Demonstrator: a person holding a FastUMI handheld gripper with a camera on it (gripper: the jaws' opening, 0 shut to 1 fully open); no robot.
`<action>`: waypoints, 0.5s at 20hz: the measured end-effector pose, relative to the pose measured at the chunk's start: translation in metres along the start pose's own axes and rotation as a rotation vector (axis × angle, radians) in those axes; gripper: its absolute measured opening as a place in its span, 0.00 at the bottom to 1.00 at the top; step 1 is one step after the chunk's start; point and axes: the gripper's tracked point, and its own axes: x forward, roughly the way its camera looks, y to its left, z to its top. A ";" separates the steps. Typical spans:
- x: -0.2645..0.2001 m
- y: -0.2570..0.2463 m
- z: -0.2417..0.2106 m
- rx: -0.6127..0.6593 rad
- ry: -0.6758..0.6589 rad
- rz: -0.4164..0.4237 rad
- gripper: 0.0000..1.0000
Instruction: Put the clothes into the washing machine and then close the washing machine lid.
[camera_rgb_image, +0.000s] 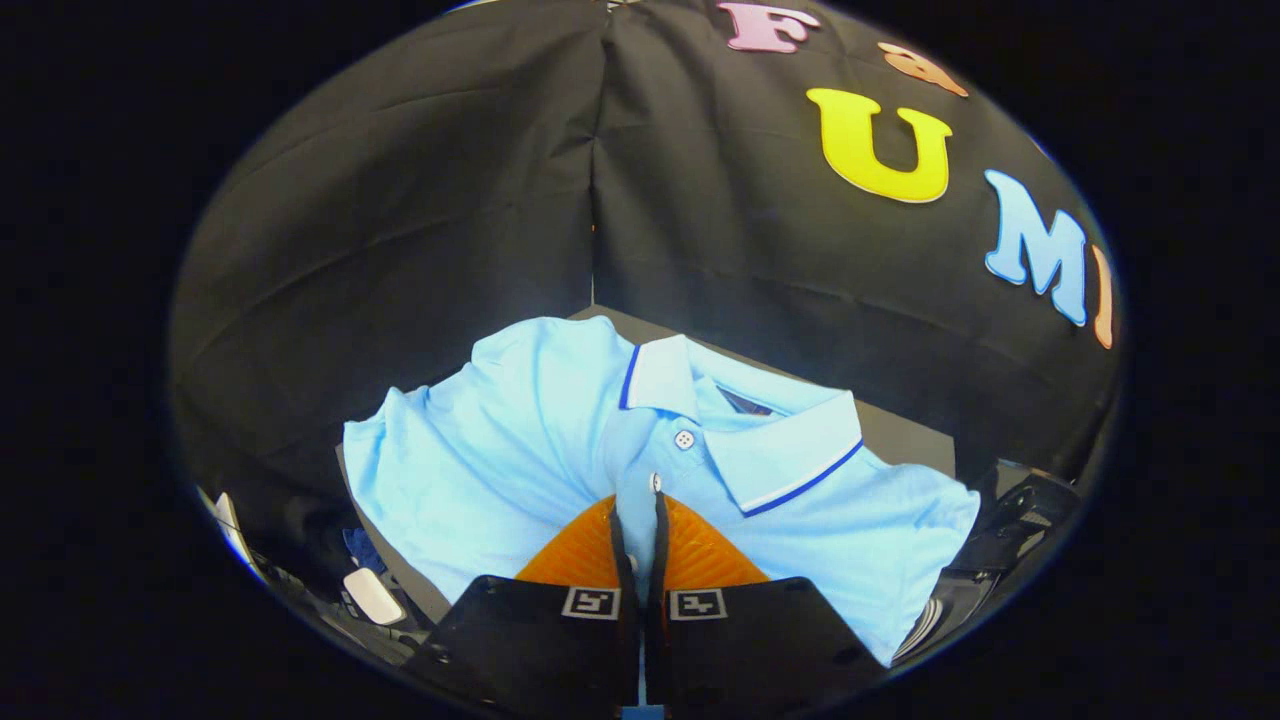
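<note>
Off to the left, low beside the fingers, dim shapes sit in shadow, too dark to identify; the light blue polo shirt (520, 450) spreads across the middle, collar towards the booth corner, its sleeves reaching either way; the gripper (640, 515) points forward and level, its two fingers drawn together and pinching the shirt's button placket between them; to the right, a dark machine part (1010, 530) is cut off and hard to make out.

Shirt (520, 450) between hand-held gripper (640, 515) fingers, wall (400, 200) beyond.
</note>
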 end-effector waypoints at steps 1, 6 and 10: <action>0.003 0.000 -0.002 0.010 -0.010 0.001 0.04; -0.012 -0.002 0.016 0.108 -0.117 0.015 0.04; -0.030 -0.004 0.028 0.137 -0.186 0.028 0.04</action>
